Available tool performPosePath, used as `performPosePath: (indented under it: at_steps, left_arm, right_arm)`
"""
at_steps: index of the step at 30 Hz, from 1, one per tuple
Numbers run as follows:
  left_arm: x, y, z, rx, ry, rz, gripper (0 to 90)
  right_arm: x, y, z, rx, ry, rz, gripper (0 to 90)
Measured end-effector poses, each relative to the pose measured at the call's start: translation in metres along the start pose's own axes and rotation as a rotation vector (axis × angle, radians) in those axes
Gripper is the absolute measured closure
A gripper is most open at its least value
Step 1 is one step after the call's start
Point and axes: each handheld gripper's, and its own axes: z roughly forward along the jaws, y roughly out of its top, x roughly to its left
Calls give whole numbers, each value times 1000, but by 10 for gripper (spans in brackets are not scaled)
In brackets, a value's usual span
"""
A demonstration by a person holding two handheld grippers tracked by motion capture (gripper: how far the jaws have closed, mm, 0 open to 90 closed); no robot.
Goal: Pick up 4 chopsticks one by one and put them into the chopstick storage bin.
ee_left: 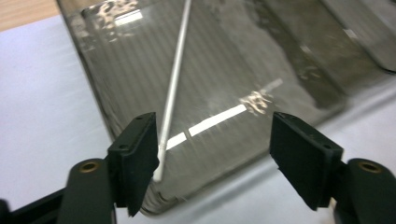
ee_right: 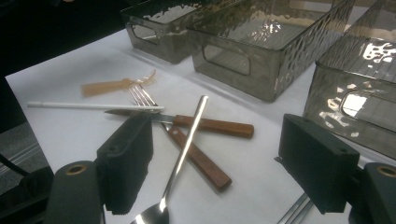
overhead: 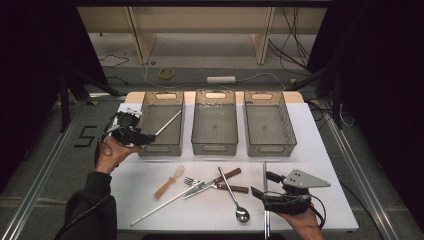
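While the person stands at the near edge of the white table, the high view shows three clear grey bins in a row at the back and loose cutlery in front. The left gripper hovers at the near left corner of the left bin, where a white chopstick leans on a slant inside. The right gripper waits at the near right, close to a metal rod, with a spoon, fork, knife, a second white chopstick and a small tan scoop lying to its left. In the left gripper view, the jaws stand wide apart and hold nothing; the chopstick has its lower end just beside the left-hand pad, resting low against the bin wall. My worry is that a nudge from that pad could tip the stick out over the rim, or push the light bin along the table. In the right gripper view, that tool too is spread open and empty above the crossed pile: the spoon lies over the wooden-handled knife and fork. Closing there could catch two pieces at once, or drag the others and scatter them.
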Motion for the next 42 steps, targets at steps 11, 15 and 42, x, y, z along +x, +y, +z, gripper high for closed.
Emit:
performPosePath:
  at_steps: [11,15,42]
  left_arm:
    - [-51,-14,-27,44,-116,140,229]
    - [-71,-22,-28,93,-138,191,215]
    - [-113,-74,-5,361,-183,343,374]
  right_arm:
    - [1,0,1,5,-2,-3,272]
    - [0,-1,2,10,-2,0,272]
    - [0,-1,2,19,2,-2,272]
